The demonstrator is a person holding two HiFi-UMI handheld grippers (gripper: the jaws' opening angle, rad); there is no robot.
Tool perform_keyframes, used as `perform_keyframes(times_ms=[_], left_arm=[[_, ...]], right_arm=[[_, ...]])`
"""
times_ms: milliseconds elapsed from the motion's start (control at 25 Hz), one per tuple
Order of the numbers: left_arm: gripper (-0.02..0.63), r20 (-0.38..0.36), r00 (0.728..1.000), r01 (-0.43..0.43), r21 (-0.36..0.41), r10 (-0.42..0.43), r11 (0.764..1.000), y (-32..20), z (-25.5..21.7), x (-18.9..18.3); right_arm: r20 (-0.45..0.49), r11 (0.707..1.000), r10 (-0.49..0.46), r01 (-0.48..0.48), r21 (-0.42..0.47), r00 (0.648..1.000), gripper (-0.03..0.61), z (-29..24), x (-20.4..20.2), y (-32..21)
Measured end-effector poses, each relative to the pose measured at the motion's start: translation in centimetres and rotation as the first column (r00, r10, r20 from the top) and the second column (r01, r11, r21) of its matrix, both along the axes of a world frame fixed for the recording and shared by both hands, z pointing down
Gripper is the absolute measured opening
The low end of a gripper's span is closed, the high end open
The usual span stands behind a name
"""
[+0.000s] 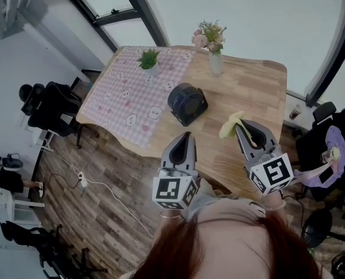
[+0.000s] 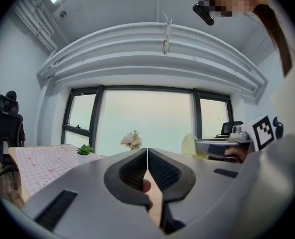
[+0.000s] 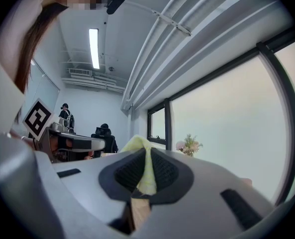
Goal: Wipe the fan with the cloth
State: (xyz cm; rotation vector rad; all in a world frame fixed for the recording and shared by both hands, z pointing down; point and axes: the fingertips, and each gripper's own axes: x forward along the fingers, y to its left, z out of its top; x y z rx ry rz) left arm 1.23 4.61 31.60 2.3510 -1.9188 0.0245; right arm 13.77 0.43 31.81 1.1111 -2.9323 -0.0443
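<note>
On the wooden table (image 1: 259,86), which the head view sees from steeply above, the dark round fan (image 1: 187,103) sits on bare wood right at the edge of a pink checked tablecloth (image 1: 131,97) that covers the table's left part. A small green plant (image 1: 149,58) stands on that tablecloth near the far side, and a vase of flowers (image 1: 216,63) stands on the wood at the far edge, well apart from the fan. Both grippers hover over the near edge of the table, side by side and pointing level toward the fan, each with its marker cube nearest the person. The left gripper (image 1: 188,136) is clenched on nothing: in its own view the two ribbed pads meet along a thin line with no object between them. Its tips are near the fan's near side but not touching it. The right gripper (image 1: 241,124) is clamped on the yellow cloth (image 1: 230,127). In the right gripper view the fabric runs down between the pads and bunches up above the tips, and in the head view the loose end sticks out to the left of the jaws, above the tabletop. The cloth is apart from the fan, lower and to its right in that view. Beyond the table, dark office chairs (image 1: 50,106) stand on the plank floor at the left.
</note>
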Motion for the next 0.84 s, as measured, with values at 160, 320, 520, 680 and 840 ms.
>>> perform_keyframes(times_ms=[160,320,520,680,840], left_arm=[[0.014,0.007,1.000,-0.013,-0.014,0.013,1.000,-0.26,0.36,0.43],[0.013,0.023,0.999,-0.024,-0.024,0.025,0.999,-0.54,0.54,0.80],[0.014,0.025,0.999,-0.029,-0.030,0.029,0.999,-0.52,0.66,0.77],[0.014,0.028,0.999,-0.030,-0.035,0.031,0.999,-0.53,0.72,0.75],[0.014,0.024,0.999,-0.034,-0.031,0.035,0.999,-1.03,0.72,1.02]], right_arm=[[0.003,1.000,0.003,-0.003,-0.007,1.000,0.028,0.21,0.11,0.00],[0.015,1.000,0.009,-0.009,-0.019,1.000,0.028,0.44,0.37,-0.20],[0.025,1.000,0.014,-0.013,-0.027,1.000,0.028,0.67,0.36,-0.21],[0.029,1.000,0.014,-0.013,-0.028,0.999,0.028,0.79,0.33,-0.14],[0.031,0.999,0.017,-0.016,-0.032,0.999,0.028,0.92,0.51,-0.57]])
